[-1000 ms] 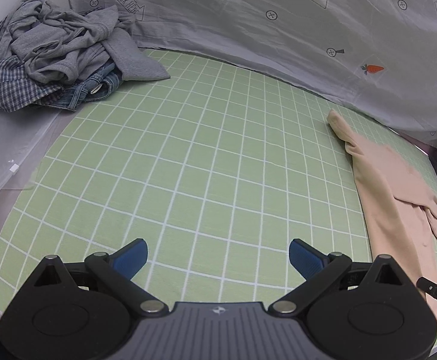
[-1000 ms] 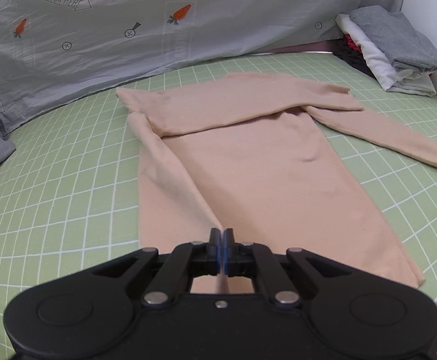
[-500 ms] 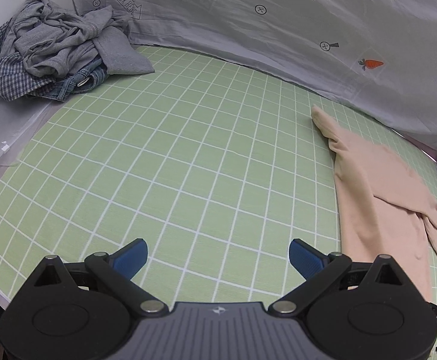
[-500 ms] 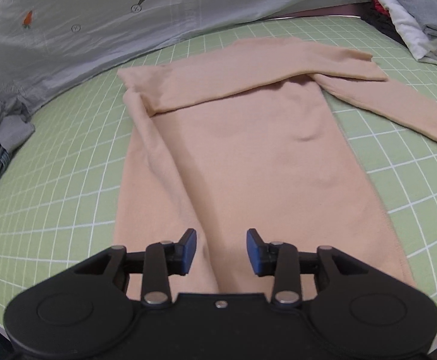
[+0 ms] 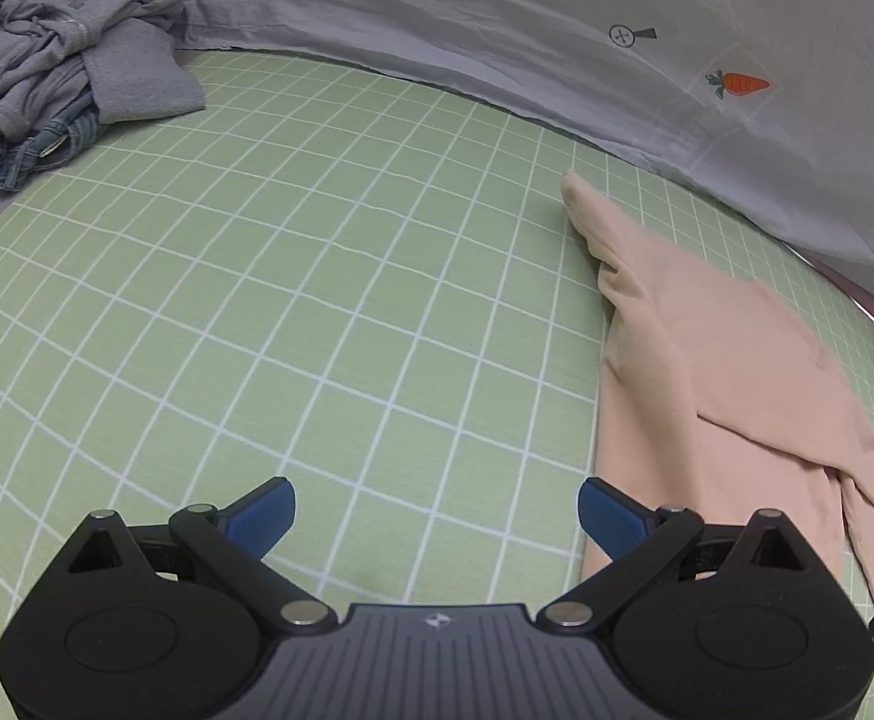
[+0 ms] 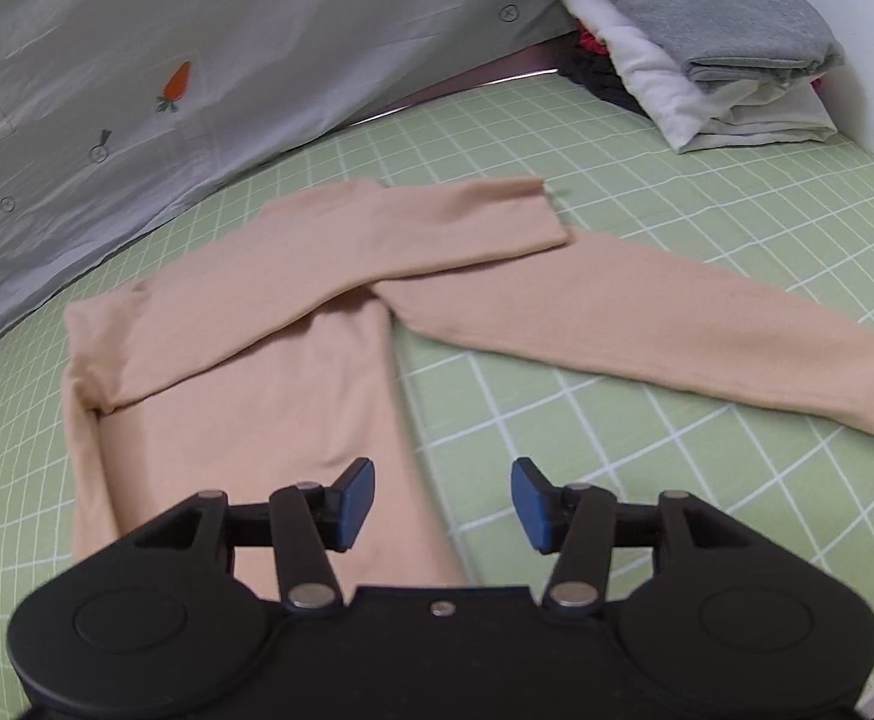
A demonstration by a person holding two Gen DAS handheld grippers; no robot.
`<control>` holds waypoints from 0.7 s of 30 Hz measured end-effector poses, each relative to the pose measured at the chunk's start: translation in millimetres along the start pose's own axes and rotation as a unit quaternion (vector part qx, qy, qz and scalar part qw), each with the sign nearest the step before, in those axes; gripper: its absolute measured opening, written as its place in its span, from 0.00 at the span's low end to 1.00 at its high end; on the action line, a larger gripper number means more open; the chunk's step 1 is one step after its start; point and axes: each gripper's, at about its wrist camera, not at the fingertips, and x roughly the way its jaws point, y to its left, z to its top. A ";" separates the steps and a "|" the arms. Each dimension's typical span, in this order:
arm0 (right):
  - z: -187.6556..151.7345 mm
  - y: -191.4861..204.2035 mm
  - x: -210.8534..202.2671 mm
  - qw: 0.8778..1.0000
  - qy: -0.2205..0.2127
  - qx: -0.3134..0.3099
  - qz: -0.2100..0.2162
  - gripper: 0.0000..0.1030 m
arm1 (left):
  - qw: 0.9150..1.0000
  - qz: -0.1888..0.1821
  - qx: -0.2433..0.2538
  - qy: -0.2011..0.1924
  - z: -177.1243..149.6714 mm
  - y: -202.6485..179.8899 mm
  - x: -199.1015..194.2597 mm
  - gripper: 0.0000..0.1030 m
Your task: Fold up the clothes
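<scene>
A peach long-sleeved top (image 6: 269, 372) lies flat on the green checked sheet (image 6: 707, 228). One sleeve (image 6: 377, 240) is folded across its chest. The other sleeve (image 6: 677, 324) stretches out to the right. My right gripper (image 6: 442, 501) hovers open above the top's right edge, with nothing between its blue pads. In the left wrist view the same top (image 5: 713, 372) lies at the right. My left gripper (image 5: 436, 517) is open over bare sheet (image 5: 293, 300), its right pad close to the top's left edge.
A heap of unfolded grey, checked and denim clothes (image 5: 59, 78) sits at the far left. A stack of folded grey and white clothes (image 6: 707, 42) stands at the far right. A grey carrot-print cover (image 6: 197, 60) rises along the back. The bed's edge runs near both grippers.
My right gripper has let go of the top's folded side and opened wide, then swung right towards the spread sleeve. My left gripper has moved closer to the top, staying open.
</scene>
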 end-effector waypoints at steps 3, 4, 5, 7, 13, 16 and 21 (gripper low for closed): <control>23.3 -16.8 14.9 1.000 -0.009 0.025 -0.014 0.52 | 1.000 0.009 0.021 0.012 13.2 -20.8 24.6 0.97; 32.8 -21.3 21.4 0.999 -0.012 0.034 -0.018 0.52 | 0.999 0.012 0.028 0.016 17.7 -27.7 32.8 0.97; 42.7 -25.6 28.2 0.999 -0.015 0.043 -0.023 0.53 | 0.999 0.015 0.034 0.020 22.1 -34.6 40.9 0.97; 63.6 -31.2 44.1 0.998 -0.021 0.056 -0.028 0.55 | 0.998 0.020 0.049 0.027 30.2 -50.3 56.2 0.97; 110.4 -35.1 92.3 0.997 -0.015 0.051 -0.060 0.60 | 0.994 0.038 0.107 0.006 48.3 -86.8 79.5 0.97; 121.5 -31.7 111.6 0.997 -0.013 0.028 -0.070 0.64 | 0.991 0.048 0.125 0.005 54.8 -96.4 90.6 0.97; 129.3 -27.3 135.4 0.997 -0.006 0.004 -0.075 0.65 | 0.989 0.061 0.132 0.015 60.1 -98.8 104.6 0.99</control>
